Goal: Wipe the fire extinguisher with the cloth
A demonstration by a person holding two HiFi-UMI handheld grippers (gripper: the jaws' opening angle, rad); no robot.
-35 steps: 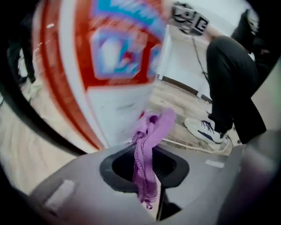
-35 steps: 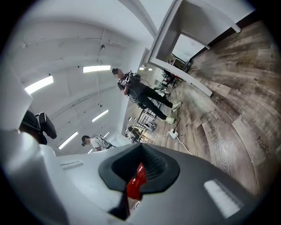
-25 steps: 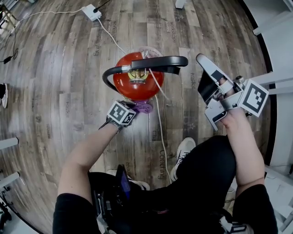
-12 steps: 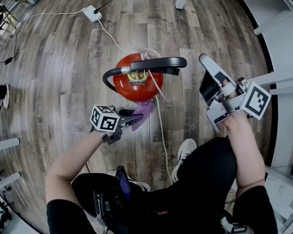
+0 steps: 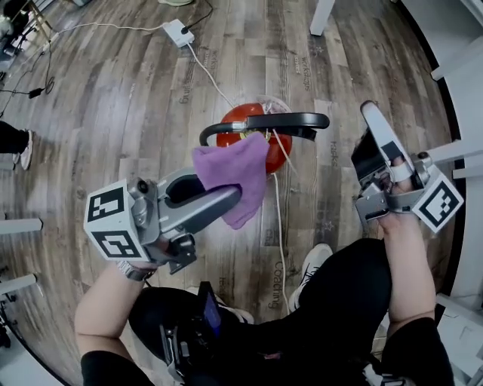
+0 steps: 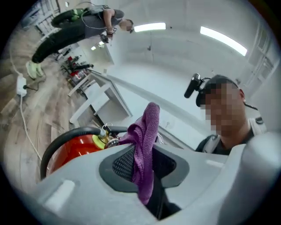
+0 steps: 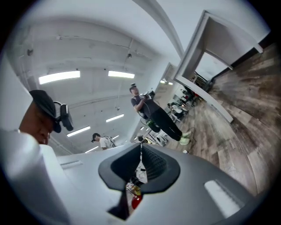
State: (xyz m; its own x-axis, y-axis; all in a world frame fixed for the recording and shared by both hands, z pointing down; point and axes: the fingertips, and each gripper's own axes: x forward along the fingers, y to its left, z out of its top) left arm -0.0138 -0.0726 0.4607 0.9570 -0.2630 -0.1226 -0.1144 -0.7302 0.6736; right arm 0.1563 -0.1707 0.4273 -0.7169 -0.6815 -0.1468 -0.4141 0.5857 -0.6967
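A red fire extinguisher (image 5: 281,153) stands upright on the wooden floor, its black hose (image 5: 264,121) arched over the top. My left gripper (image 5: 240,194) is raised high above the floor, near level, and shut on a purple cloth (image 5: 230,172) that hangs over the near side of the extinguisher in the head view. In the left gripper view the cloth (image 6: 145,149) stands up between the jaws, with the extinguisher (image 6: 72,149) beyond at the left. At the right, my right gripper (image 5: 370,113) is held clear of the extinguisher, shut and empty; its view shows the pads (image 7: 153,165) together.
A white power strip (image 5: 179,32) lies on the floor behind, and a white cable (image 5: 281,219) runs past the extinguisher toward my shoe (image 5: 311,260). White furniture legs (image 5: 321,15) stand at the back and right. Another person (image 7: 151,112) stands farther off.
The left gripper has risen with the cloth from low beside the extinguisher's body to well above it and levelled out. The right gripper has lifted a little.
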